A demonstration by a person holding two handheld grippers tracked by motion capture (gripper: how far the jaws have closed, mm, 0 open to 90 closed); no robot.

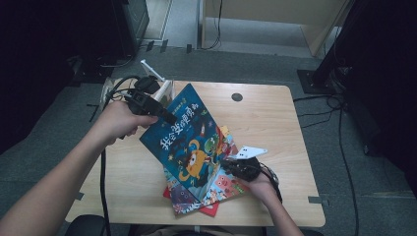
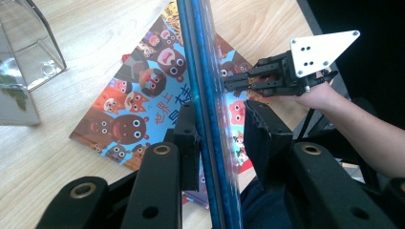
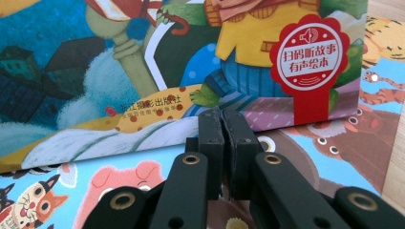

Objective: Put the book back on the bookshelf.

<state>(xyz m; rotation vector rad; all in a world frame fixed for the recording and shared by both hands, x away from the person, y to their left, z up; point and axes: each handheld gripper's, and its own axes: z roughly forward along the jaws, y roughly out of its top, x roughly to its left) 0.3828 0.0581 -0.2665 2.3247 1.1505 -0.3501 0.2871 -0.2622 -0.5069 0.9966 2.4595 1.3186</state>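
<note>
Left gripper [image 1: 164, 114]: clamped on the far top edge of a blue picture book [image 1: 184, 142], lifted at a tilt above the book pile [image 1: 216, 189] mid-table. Cover dark blue, white characters, orange monster. Right gripper [image 1: 230, 164]: jaws pressed together, holding nothing, tips against the raised book's lower right edge.

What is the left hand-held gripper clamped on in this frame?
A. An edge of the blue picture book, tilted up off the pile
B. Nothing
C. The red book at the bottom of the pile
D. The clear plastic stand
A: the left hand-held gripper has its jaws on either side of the blue picture book, whose edge runs between them in the left gripper view.
</note>
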